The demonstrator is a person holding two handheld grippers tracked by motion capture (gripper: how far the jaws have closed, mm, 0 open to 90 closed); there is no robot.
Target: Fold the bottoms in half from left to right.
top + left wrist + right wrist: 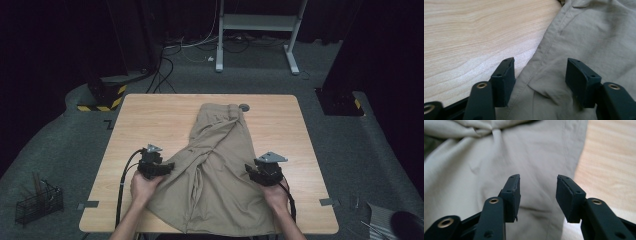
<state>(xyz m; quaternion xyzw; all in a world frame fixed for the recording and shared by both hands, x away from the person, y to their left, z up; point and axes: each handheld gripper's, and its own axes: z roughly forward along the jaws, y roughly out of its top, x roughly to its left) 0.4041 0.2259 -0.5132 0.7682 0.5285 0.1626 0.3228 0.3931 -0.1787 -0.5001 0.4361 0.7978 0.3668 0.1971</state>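
One pair of khaki trousers (pixel 215 165) is lying along the middle of the counter (pixel 150 115), waistband at the far end, wide crumpled leg part spreading toward the near edge. Cloth is looking thin and woven, with stitched seams and soft folds; counter is showing pale wood grain, rounded corners. Small grey round piece (pixel 244 107) is sitting just beside the waistband. Around the counter: grey carpet, black wire basket (pixel 37 202) at the near left on the floor, white frame (pixel 257 22) and cables beyond the far edge. Left hand-held gripper (pixel 540 75) is resting at the cloth's left seam edge, jaws parted, cloth lying between them ungripped. Right hand-held gripper (pixel 537 195) is hovering low over the right side of the cloth, jaws parted, nothing clamped. Both forearms are coming in from the near edge, hands wrapped around the gripper bodies.
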